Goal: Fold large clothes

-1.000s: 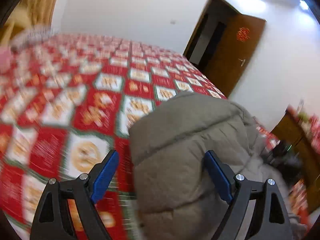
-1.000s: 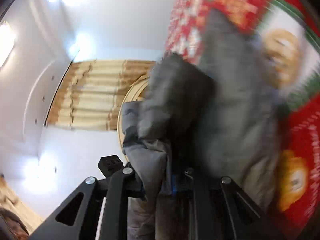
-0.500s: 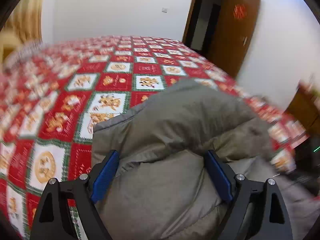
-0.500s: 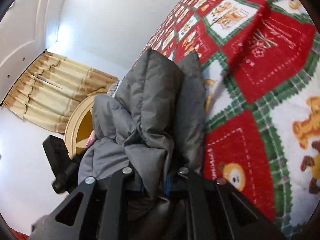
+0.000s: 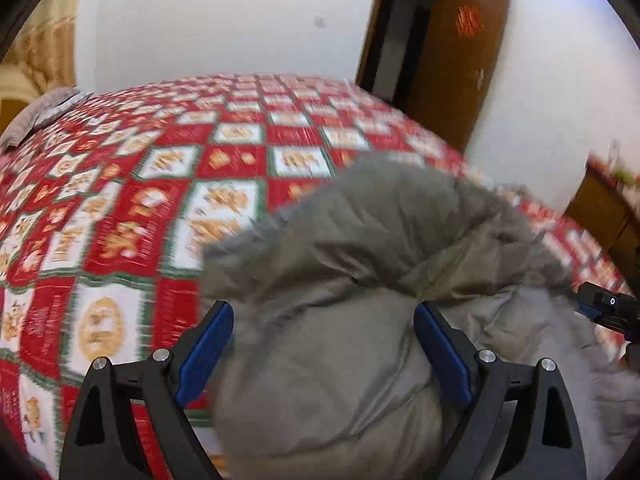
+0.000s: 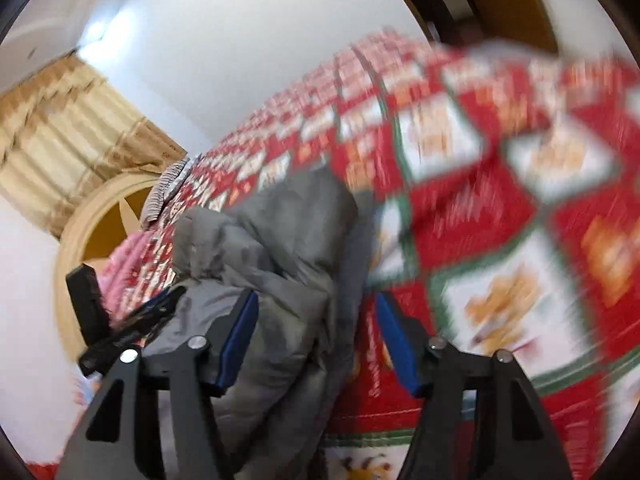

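On the bed (image 6: pixel 500 208), right gripper (image 6: pixel 316 332) has just released the coat (image 6: pixel 288 248).

You have a grey-olive padded jacket (image 5: pixel 360 280) on a bedspread (image 5: pixel 140 208) of red and white squares edged green, with orange figures. Your gripper pads (image 5: pixel 206 344) are blue, the door (image 5: pixel 452 52) brown.

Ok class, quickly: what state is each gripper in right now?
Left gripper: open, grey padded jacket between its jaws, not pinched.
Right gripper: jaws have just been opening; open, jacket between them.
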The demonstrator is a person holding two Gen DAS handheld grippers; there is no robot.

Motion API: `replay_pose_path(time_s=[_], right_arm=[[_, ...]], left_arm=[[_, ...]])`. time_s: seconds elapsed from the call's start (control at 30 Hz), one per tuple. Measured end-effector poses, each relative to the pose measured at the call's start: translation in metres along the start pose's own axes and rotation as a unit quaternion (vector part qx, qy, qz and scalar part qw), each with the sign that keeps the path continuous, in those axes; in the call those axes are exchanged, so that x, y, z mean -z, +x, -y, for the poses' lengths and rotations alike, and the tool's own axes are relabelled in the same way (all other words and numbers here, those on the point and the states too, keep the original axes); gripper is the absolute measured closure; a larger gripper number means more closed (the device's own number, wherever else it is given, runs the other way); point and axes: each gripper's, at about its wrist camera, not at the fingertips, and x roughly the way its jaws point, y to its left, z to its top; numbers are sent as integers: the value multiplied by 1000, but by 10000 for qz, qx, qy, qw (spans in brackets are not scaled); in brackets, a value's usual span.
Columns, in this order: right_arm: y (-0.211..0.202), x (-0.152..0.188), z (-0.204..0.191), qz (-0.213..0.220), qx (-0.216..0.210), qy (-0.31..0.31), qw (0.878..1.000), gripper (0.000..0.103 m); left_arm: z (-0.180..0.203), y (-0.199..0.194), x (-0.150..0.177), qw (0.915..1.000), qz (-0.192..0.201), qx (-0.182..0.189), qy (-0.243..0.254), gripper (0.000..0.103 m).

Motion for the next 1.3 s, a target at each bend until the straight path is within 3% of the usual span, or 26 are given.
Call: replay_pose_path(time_s=[0.1,0.17,0.23,0.27,0.37,0.47,0.53,0.67,0.77,0.93,1.03,1.13,1.2,1.3], right_arm=[[-14,-28,-47,139,381,-1039,9938,37],[-8,-37,-80,172,646,-1866,9802,37],[17,-41,-117,91,988,-2754,9562,39],[24,-36,-112,-42,969,-2897,9522,44],[87,-37,-100,-836,1084,-2770,9511,83],[128,-29,-71,-897,1650,-2523,9493,83],[135,-23,-45,-748,1492,-2041,9646,83],[140,-25,-26,-555,1353,-1637,9756,88],[138,-23,-4,-336,1020,-1104,9881,92],[140,-27,-14,-337,1082,-1077,9877,95],[125,-29,-16,-443,952,-1176,9875,94],[69,-27,-23,-186,861,-1171,9892,81],[28,-17,-34,57,649,-1386,9882,80],[-21,8,-53,16,94,-1581,9874,80]], left_arm=[[-16,-22,-21,9993,273,-33,-264,11],[-21,-21,-37,9987,331,-253,-297,11],[-19,-6,-48,9979,197,-545,-274,11],[-14,7,-53,9978,59,-632,-216,11],[1,43,-57,9945,-322,-1001,-10,11],[9,55,-54,9920,-344,-1217,47,11],[11,61,-52,9912,-316,-1284,52,11],[14,81,-46,9891,-367,-1427,60,11],[12,93,-42,9908,-328,-1310,-62,11],[0,112,-41,9925,-751,-896,-355,9],[-5,88,-45,9929,-970,-677,-90,9],[-17,25,-39,9976,-572,-397,-2,10],[-23,-11,-30,9992,-357,-173,57,10],[-19,-55,-7,9995,-200,94,236,10]])
